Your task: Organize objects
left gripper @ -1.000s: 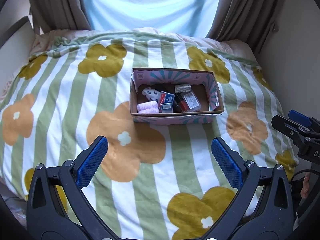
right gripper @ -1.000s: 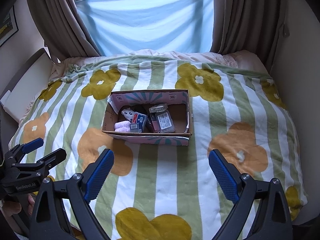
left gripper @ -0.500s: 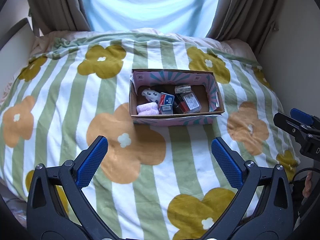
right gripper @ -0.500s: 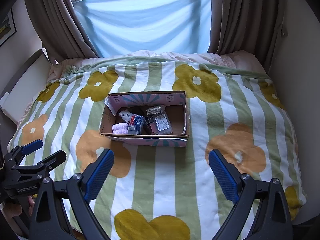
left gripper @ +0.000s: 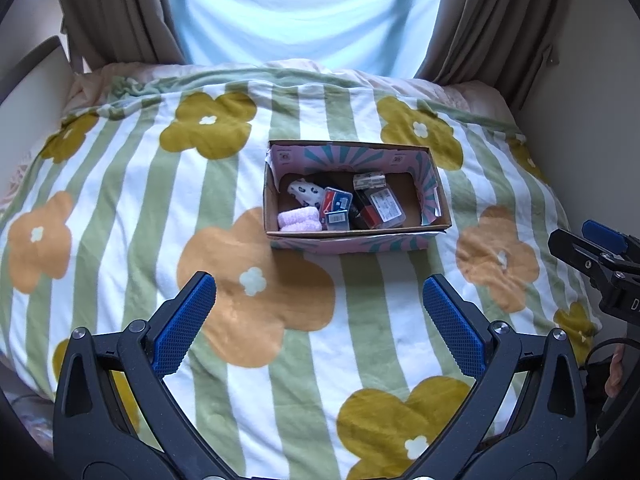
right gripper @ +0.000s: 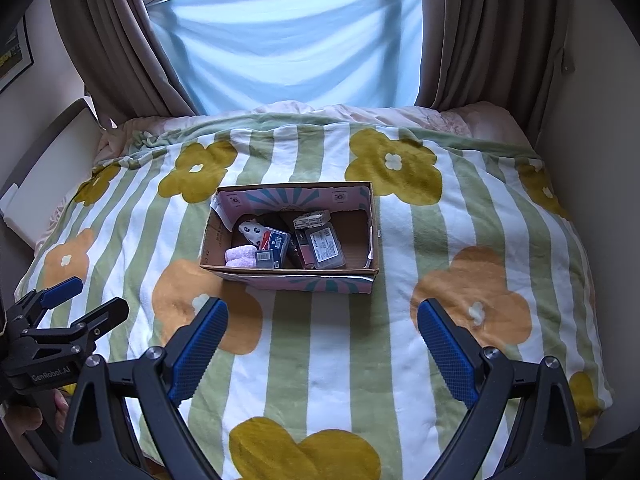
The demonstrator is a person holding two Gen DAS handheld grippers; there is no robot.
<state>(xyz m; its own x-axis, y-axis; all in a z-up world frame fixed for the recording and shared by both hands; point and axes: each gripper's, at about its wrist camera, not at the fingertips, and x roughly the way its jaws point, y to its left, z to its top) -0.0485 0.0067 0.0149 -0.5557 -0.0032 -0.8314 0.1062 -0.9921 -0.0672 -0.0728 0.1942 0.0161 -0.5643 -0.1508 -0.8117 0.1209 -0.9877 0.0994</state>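
Gaping wide with nothing between their blue pads, the left gripper (left gripper: 319, 300) and right gripper (right gripper: 322, 326) hover side by side above the near part of a flowered, striped blanket (left gripper: 132, 208). Well ahead of both, mid-bed, sits an open box (right gripper: 288, 278) holding small items: pink socks (left gripper: 300, 219), a spotted pouch (left gripper: 306, 193) and clear cases (left gripper: 386, 209). Curtains (right gripper: 120, 40) hang beyond.
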